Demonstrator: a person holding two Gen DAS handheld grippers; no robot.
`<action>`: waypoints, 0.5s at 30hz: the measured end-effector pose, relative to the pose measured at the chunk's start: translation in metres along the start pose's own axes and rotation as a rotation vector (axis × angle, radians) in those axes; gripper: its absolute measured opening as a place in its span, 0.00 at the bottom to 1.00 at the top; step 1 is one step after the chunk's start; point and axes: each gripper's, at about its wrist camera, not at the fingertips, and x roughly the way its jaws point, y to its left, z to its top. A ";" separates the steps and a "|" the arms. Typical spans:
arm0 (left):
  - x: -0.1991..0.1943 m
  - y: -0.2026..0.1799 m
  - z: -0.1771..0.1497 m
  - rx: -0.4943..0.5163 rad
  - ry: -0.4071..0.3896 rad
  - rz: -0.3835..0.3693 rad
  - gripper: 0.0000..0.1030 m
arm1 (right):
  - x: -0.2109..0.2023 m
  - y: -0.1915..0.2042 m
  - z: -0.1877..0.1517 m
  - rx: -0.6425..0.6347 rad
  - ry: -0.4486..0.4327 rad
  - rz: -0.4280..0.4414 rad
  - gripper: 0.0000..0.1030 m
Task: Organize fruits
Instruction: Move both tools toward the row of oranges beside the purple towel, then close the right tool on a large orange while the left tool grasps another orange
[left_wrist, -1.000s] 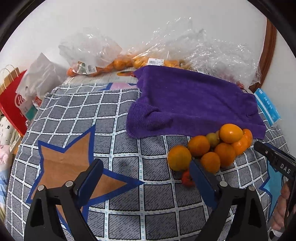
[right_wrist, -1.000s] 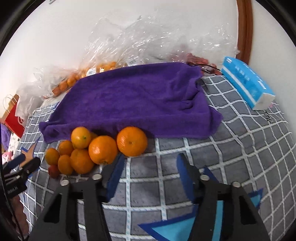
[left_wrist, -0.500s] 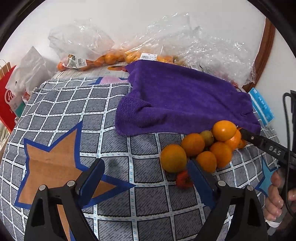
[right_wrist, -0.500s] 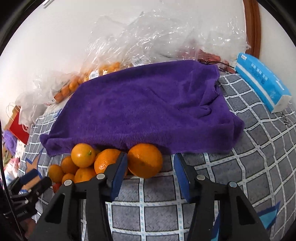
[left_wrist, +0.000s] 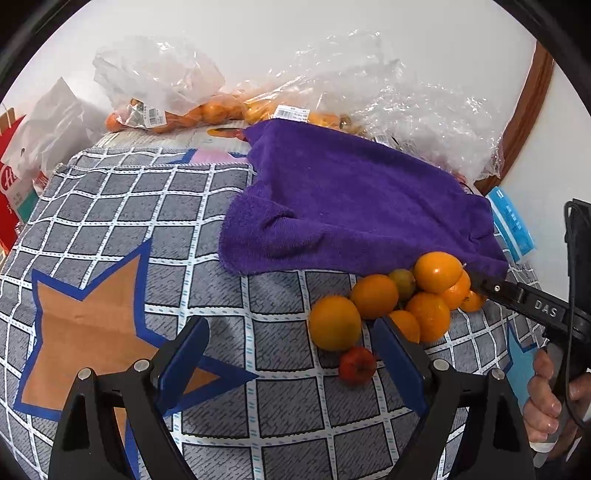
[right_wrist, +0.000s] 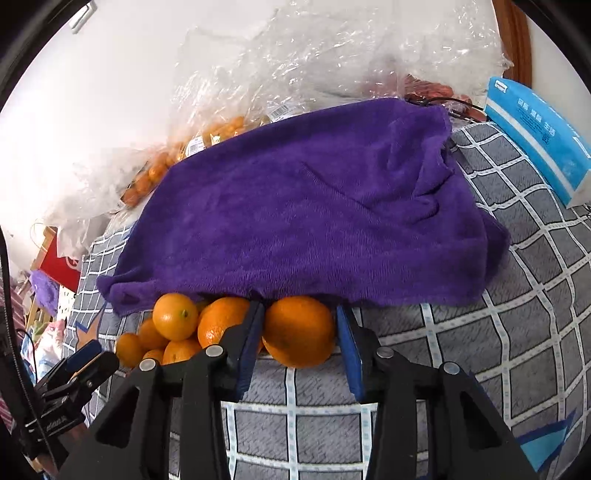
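Observation:
Several oranges (left_wrist: 373, 295) lie heaped on the checked cloth against the front hem of a purple towel (left_wrist: 351, 206), with a greenish fruit (left_wrist: 404, 282) and a small red fruit (left_wrist: 356, 363) among them. My left gripper (left_wrist: 290, 328) hovers open just left of the heap, with nothing between its fingers. In the right wrist view my right gripper (right_wrist: 299, 321) is closing on the large orange (right_wrist: 299, 336) at the right end of the heap. Both blue pads touch its sides. The towel (right_wrist: 314, 206) hides whatever lies behind the heap.
Clear plastic bags (left_wrist: 159, 74) with small oranges stand along the wall behind the towel. A blue tissue pack (right_wrist: 535, 136) lies at the right, and a red paper bag (left_wrist: 14, 192) stands off the left edge. A hand (left_wrist: 543, 398) grips the right tool's handle.
My right gripper has moved forward to the heap, and its jaws have narrowed around the rightmost orange. The left gripper has turned slightly and stays open.

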 end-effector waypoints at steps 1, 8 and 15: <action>0.001 -0.001 0.000 0.006 0.001 -0.001 0.87 | -0.003 0.001 -0.002 -0.010 0.002 -0.002 0.39; 0.011 -0.009 -0.001 0.018 0.031 -0.027 0.60 | -0.016 0.007 -0.019 -0.071 0.023 -0.012 0.41; 0.018 -0.024 -0.001 0.059 0.054 -0.066 0.35 | -0.014 0.015 -0.036 -0.138 0.021 -0.057 0.51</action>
